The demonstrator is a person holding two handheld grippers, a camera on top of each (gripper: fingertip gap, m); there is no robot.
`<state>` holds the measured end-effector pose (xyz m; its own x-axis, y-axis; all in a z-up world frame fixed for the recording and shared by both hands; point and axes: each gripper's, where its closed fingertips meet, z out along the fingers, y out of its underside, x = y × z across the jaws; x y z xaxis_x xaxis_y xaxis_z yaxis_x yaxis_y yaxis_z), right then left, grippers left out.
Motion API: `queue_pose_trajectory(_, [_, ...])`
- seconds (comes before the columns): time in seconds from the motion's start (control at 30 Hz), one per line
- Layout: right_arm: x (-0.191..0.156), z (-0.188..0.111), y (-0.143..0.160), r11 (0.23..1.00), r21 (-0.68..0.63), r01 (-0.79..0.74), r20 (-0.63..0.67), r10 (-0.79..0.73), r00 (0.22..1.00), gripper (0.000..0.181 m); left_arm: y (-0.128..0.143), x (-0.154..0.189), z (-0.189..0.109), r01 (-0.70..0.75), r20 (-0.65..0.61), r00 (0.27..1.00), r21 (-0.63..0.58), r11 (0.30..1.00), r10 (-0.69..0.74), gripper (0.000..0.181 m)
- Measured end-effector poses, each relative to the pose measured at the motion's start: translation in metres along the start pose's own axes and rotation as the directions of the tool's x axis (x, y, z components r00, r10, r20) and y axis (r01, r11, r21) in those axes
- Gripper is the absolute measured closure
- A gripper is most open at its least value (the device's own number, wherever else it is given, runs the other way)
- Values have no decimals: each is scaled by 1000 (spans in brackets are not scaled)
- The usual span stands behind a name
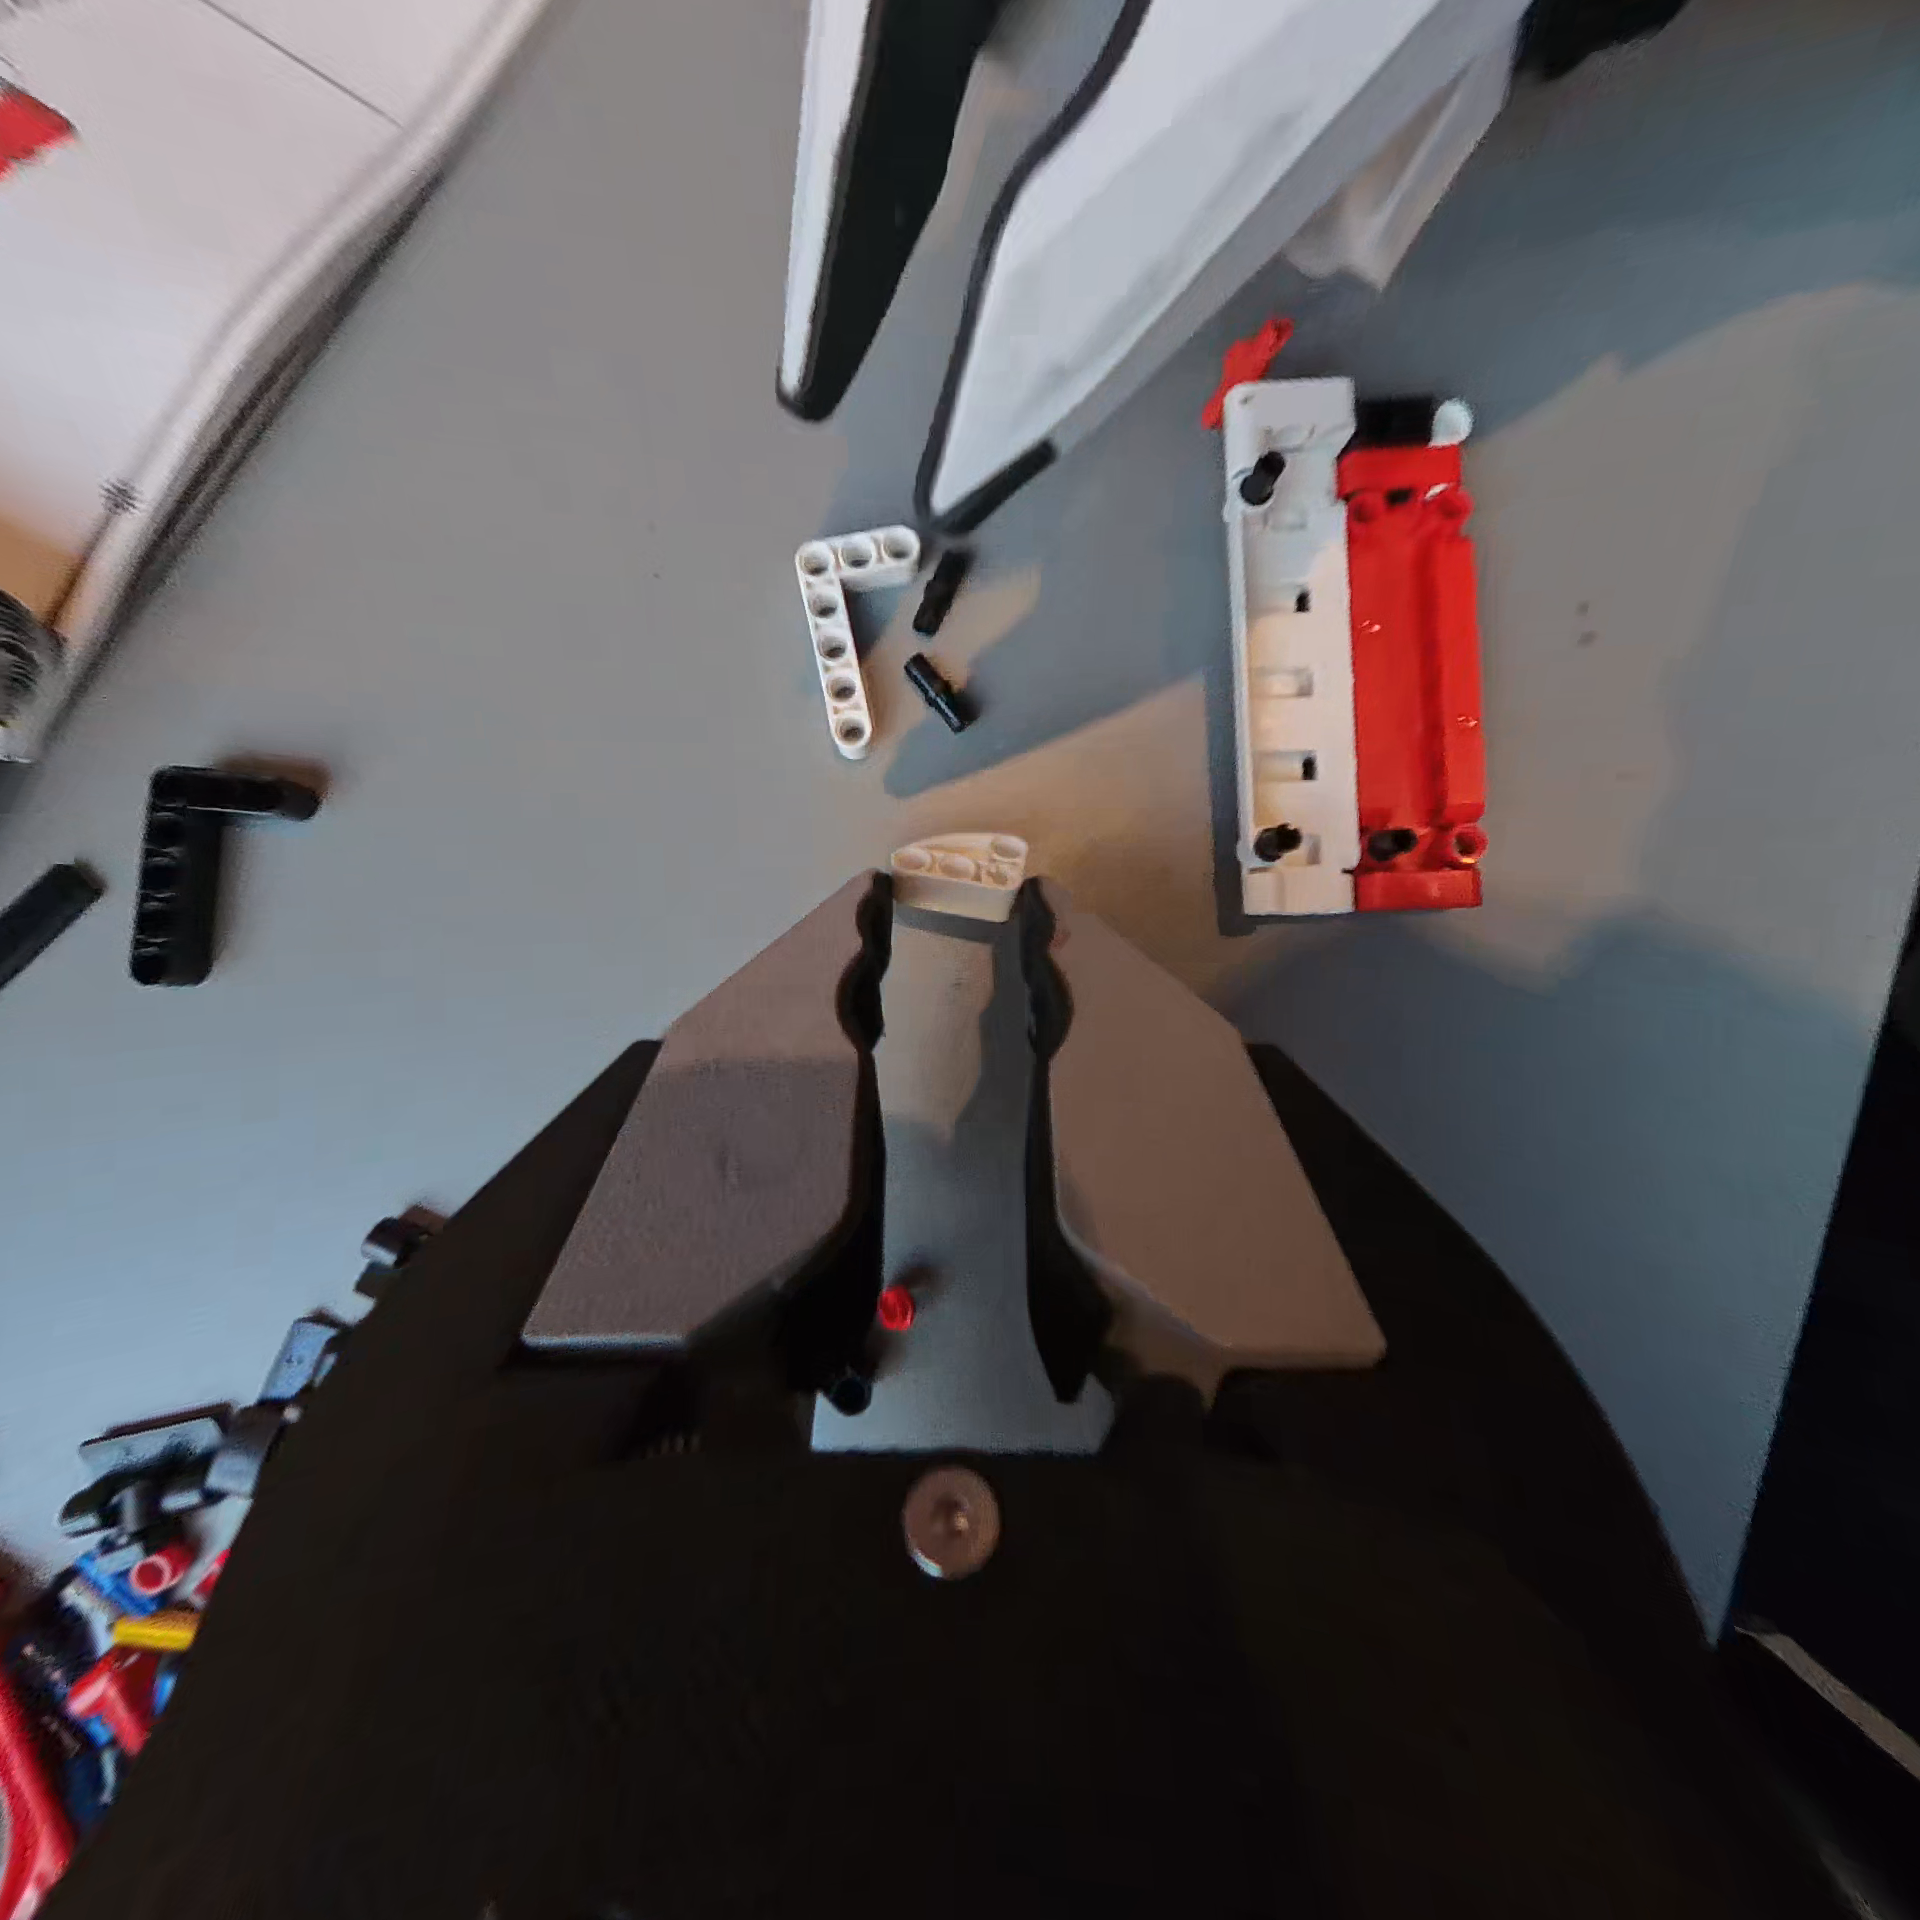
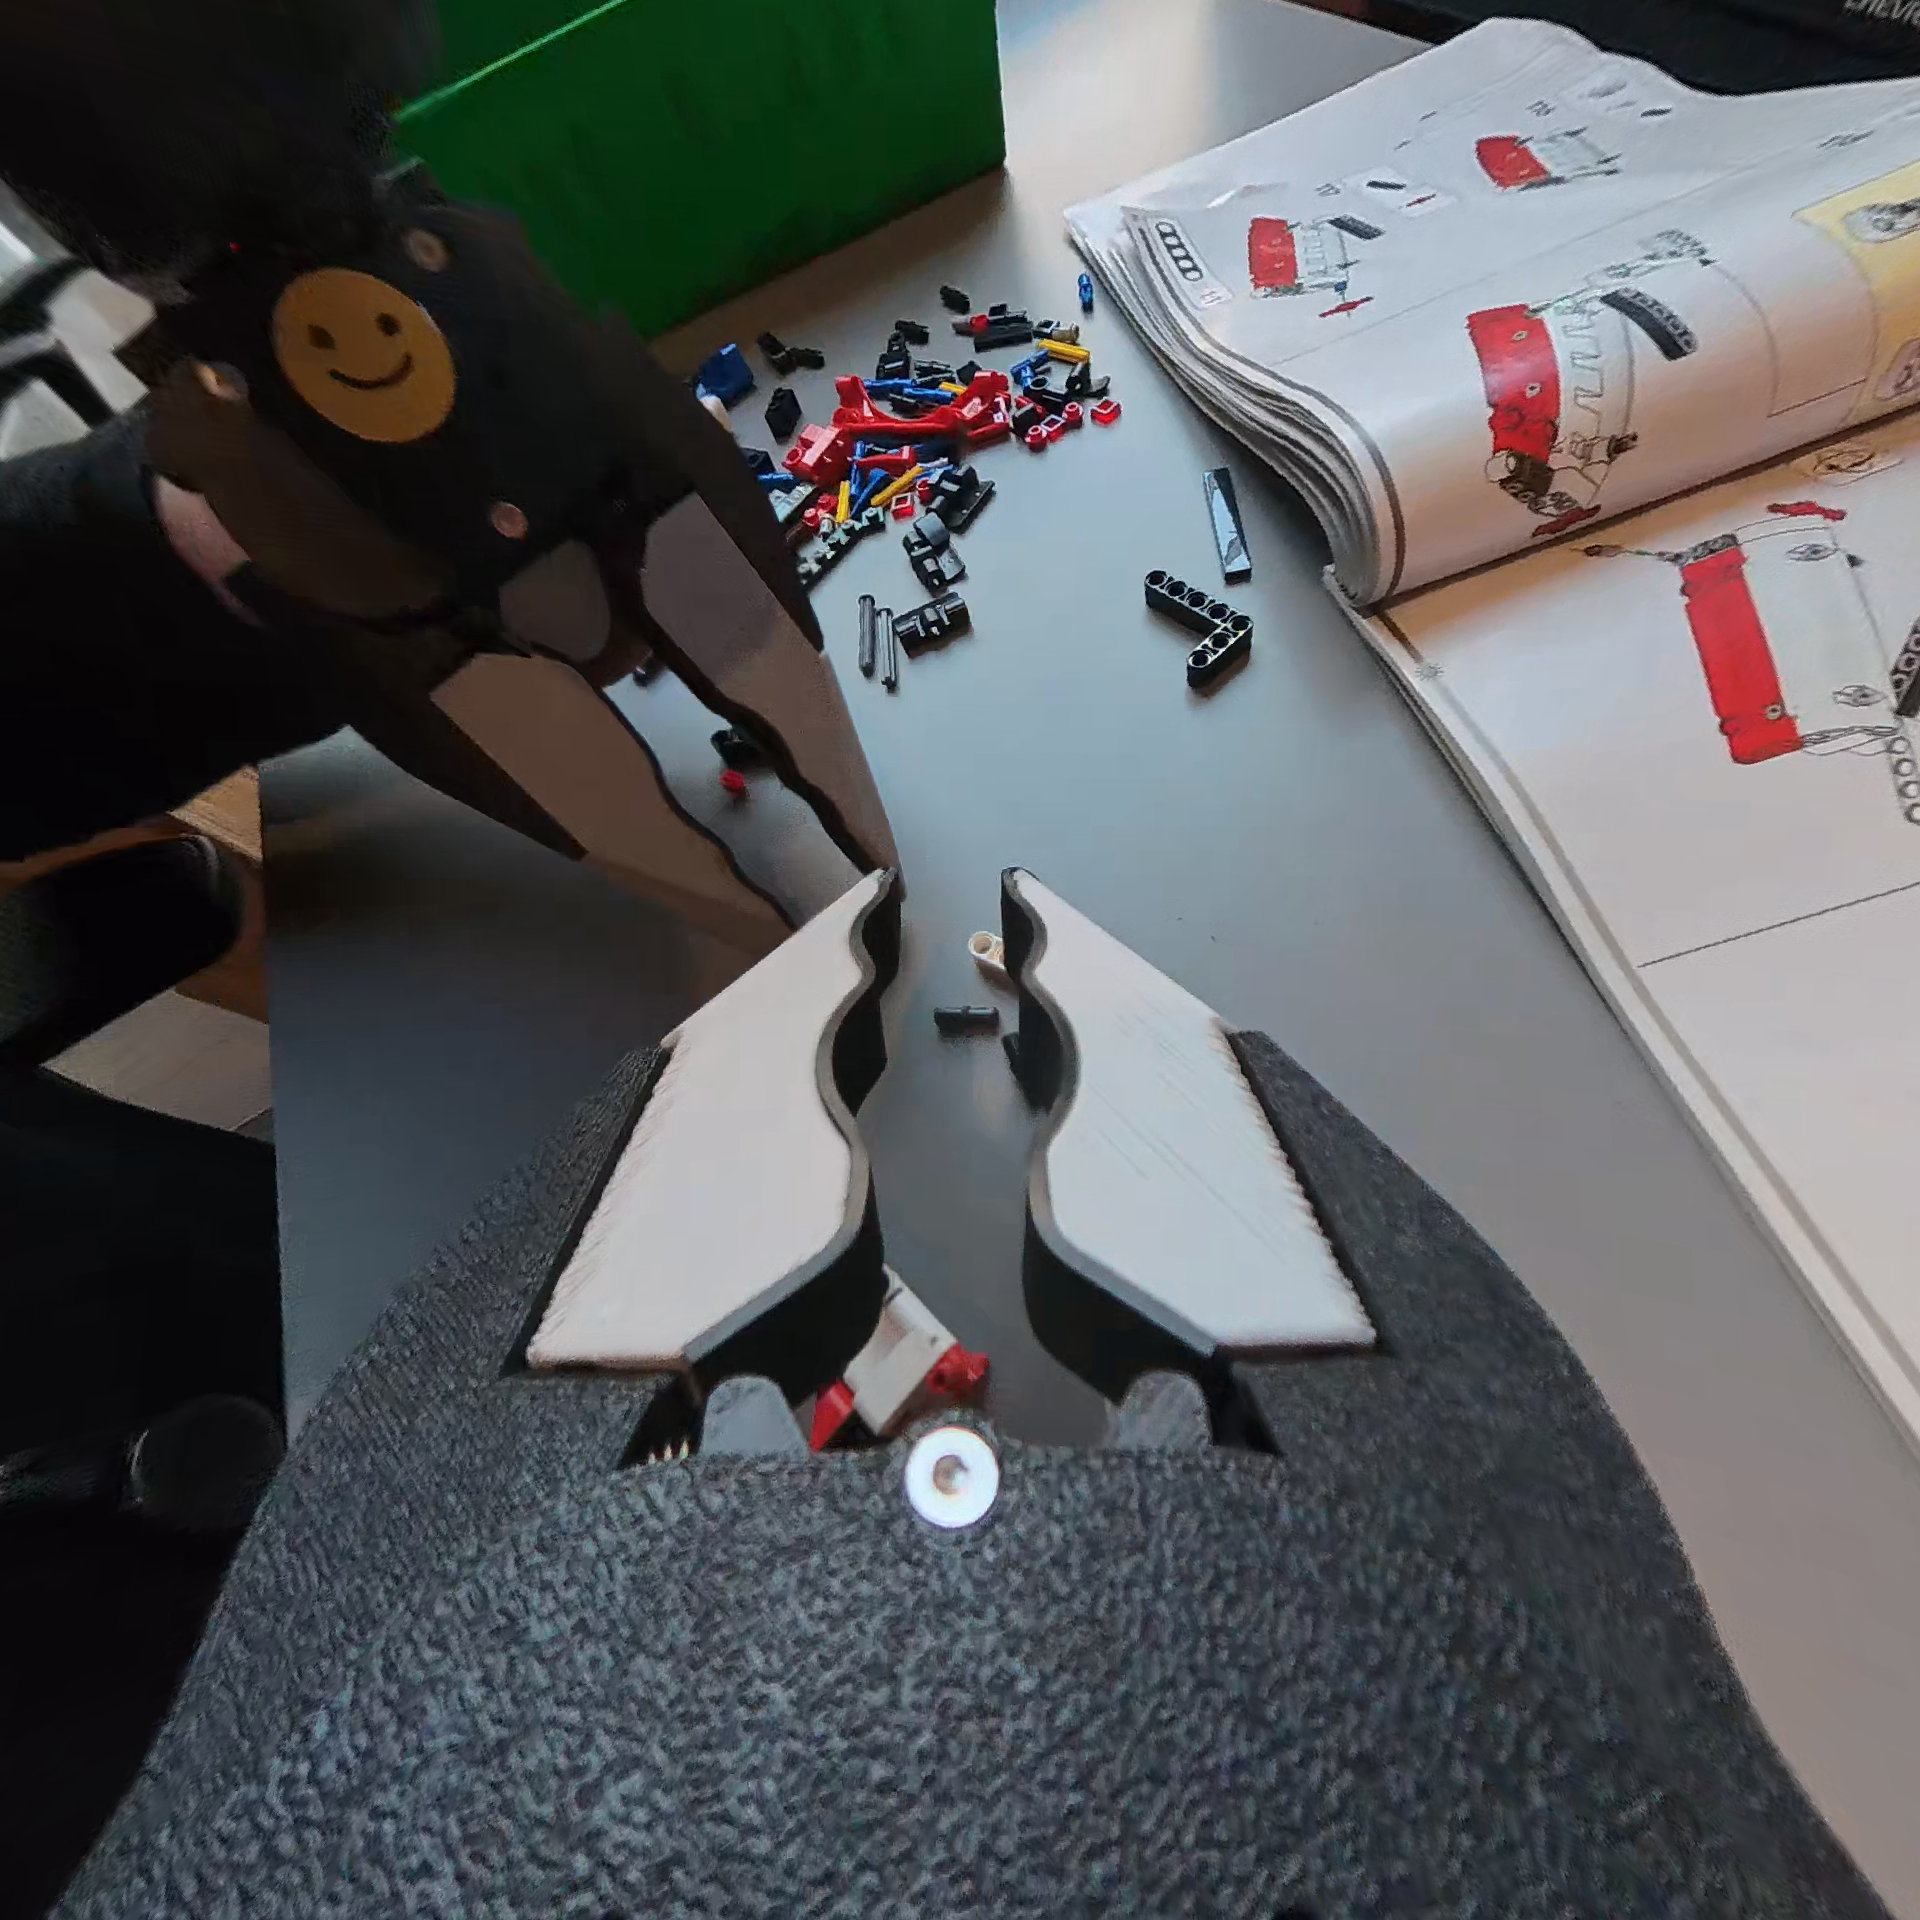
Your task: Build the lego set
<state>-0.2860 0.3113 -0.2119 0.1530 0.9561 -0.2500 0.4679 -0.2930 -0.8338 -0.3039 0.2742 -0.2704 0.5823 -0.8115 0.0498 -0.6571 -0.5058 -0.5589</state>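
**Left jaws pinch a white piece**

The left gripper pinches a short white beam above the bench. The red-and-white build lies to its right. The right gripper hangs with jaws spread, empty.

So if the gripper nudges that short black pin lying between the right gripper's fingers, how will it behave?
The black pin lies on its side on the smooth grey table, so it would probably roll or skid. It looks tiny and light, and likely rigid plastic. The open right gripper may find it hard to pinch.
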Motion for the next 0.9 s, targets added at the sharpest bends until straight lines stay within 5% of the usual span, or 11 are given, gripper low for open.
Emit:
queue_pose_trajectory(0.47, [3, -22, 15, 999, 21, 26, -64, -25, 998, 164, -5, 4, 4, -8, 24, 1000, 27, 1000, 7, 149])
queue_pose_trajectory(0.9, [4, -40, 16, 993, 52, 103, -161, -93, 983, 164, 19, -11, -47, 132, 148, 976, 199, 971, -163, 149])
